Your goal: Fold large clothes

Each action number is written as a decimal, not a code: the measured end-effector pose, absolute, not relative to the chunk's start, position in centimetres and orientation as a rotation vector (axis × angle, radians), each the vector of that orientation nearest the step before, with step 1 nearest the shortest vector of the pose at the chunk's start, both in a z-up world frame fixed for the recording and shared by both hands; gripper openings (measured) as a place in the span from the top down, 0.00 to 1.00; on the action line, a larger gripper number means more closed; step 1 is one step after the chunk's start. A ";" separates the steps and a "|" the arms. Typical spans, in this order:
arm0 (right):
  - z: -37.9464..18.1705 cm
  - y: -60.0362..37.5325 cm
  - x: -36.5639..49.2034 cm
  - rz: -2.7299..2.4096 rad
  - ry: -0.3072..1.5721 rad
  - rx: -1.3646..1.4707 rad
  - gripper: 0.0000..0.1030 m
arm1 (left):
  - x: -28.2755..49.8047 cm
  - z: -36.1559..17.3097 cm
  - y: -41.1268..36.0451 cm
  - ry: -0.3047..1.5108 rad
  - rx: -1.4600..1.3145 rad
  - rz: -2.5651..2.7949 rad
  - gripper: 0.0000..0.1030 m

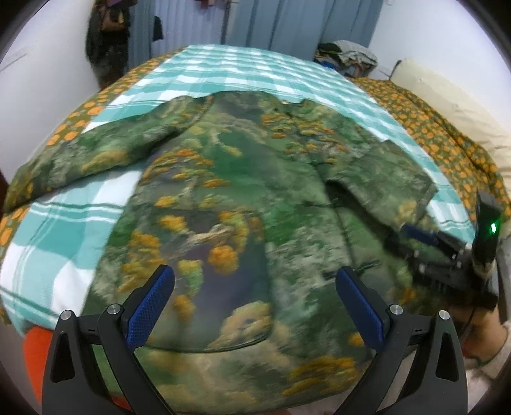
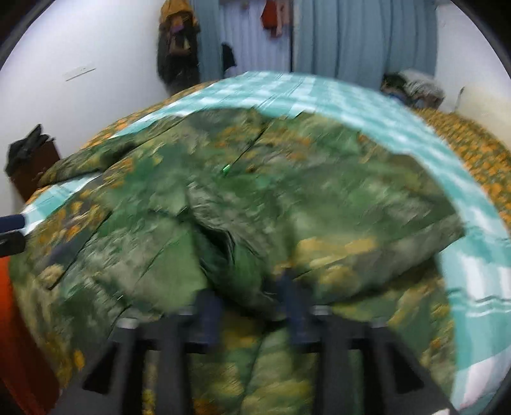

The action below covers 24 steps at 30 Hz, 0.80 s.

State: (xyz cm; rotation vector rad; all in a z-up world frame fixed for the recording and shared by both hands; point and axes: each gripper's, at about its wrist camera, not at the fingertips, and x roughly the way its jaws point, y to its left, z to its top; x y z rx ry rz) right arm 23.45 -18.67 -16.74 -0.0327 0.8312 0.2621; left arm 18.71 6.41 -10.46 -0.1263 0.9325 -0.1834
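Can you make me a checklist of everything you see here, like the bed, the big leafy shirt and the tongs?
Surface: bed with teal checked cover, orange-patterned sheet at edges.
Job's things: green leafy shirt spread out; right sleeve folded inward.
Clutter: clothes pile at far corner.
Grippers: left tongs open above hem; right tongs at bunched sleeve fabric, too blurred to judge.
Cables: nothing seen.
Surroundings: blue curtains, hanging clothes, white walls.

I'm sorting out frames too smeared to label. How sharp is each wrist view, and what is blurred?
Left wrist view: the left gripper is crisp with its jaws wide apart, the shirt mildly smeared, edges bent by the fisheye. Right wrist view: heavy motion blur over the shirt, the bedsheet and the right gripper; its grip is unreadable.
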 end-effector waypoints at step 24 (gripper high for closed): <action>-12.6 -24.2 17.0 0.163 0.660 0.066 0.39 | 29.6 -12.8 -8.9 1.147 -0.155 -0.384 0.93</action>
